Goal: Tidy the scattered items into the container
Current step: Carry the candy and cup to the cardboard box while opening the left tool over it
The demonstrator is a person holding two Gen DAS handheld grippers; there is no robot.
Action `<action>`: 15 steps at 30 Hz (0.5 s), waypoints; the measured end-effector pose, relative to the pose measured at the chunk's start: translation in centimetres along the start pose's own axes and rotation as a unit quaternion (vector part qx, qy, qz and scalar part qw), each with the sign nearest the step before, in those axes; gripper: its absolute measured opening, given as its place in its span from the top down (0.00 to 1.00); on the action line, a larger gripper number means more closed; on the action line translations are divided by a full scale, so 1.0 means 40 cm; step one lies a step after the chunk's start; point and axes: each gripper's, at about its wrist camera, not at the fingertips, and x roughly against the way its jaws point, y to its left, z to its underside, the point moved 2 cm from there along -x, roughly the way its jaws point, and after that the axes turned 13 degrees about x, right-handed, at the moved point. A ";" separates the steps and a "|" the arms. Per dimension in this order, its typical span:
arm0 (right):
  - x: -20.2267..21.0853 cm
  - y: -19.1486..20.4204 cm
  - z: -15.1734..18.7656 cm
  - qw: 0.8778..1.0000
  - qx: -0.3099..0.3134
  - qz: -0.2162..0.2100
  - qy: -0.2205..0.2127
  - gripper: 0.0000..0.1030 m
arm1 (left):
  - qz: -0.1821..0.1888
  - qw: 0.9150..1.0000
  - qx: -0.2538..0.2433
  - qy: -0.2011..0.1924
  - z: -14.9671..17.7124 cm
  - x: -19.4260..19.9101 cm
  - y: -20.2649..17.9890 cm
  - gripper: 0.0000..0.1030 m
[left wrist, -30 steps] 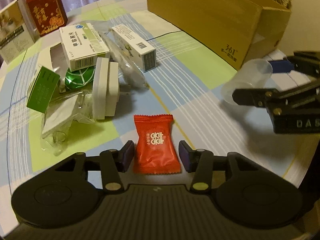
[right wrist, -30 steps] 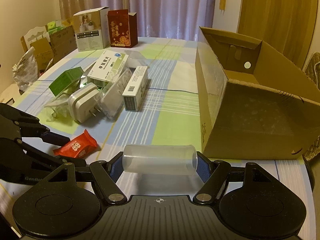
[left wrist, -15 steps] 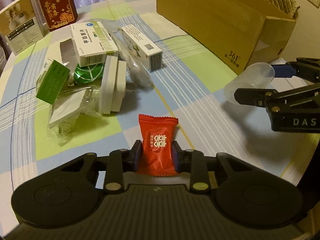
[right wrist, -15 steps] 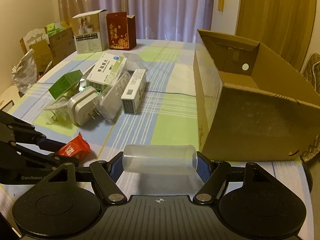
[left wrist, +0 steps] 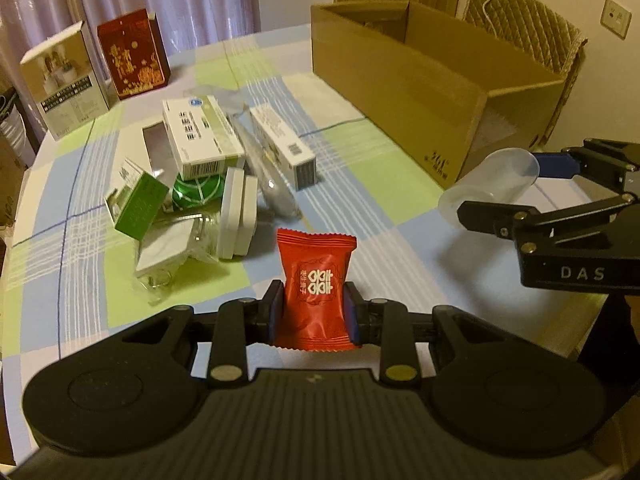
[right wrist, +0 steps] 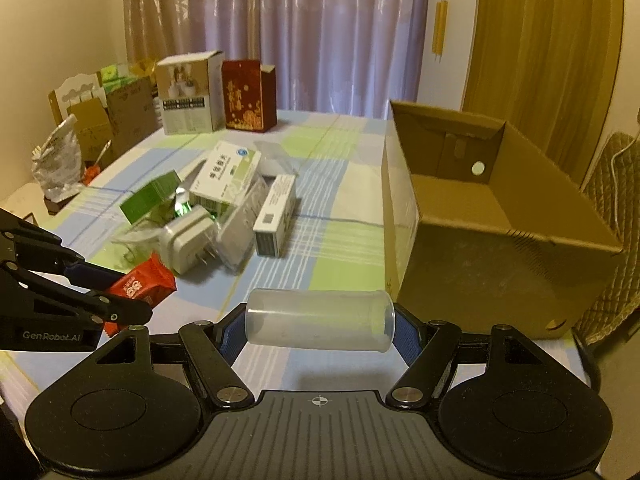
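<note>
My left gripper (left wrist: 314, 312) is shut on a red candy packet (left wrist: 316, 284), lifted above the checked tablecloth; the same packet (right wrist: 140, 284) shows at the left of the right wrist view. My right gripper (right wrist: 320, 322) is shut on a clear plastic cup (right wrist: 320, 318) held sideways, also visible as the cup (left wrist: 488, 188) at the right of the left wrist view. The open cardboard box (right wrist: 500, 216) stands on the table just right of and beyond the cup; in the left wrist view the box (left wrist: 420, 92) is at the back right.
A heap of scattered items lies mid-table: a white medicine box (left wrist: 200, 136), a long white box (left wrist: 284, 146), a green box (left wrist: 138, 202), a white plug adapter (left wrist: 238, 212), clear wrappers. A beige box (left wrist: 64, 80) and red box (left wrist: 134, 54) stand at the far edge.
The left gripper closed on the red candy packet and raised it off the table. The right gripper kept hold of the cup and rose slightly towards the box.
</note>
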 end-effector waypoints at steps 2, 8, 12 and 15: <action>0.017 0.000 -0.006 1.000 0.000 0.002 -0.007 0.27 | 0.000 1.000 0.000 -0.006 -0.002 0.016 -0.008 0.75; 0.062 -0.004 -0.016 1.000 0.000 0.008 -0.026 0.27 | 0.000 1.000 -0.003 -0.019 -0.005 0.058 -0.036 0.75; 0.090 -0.009 -0.021 0.999 0.000 0.012 -0.037 0.27 | 0.001 1.000 -0.008 -0.028 -0.010 0.081 -0.058 0.75; 0.108 -0.017 -0.028 0.999 0.000 0.018 -0.045 0.27 | 0.003 0.999 -0.013 -0.035 -0.017 0.094 -0.073 0.75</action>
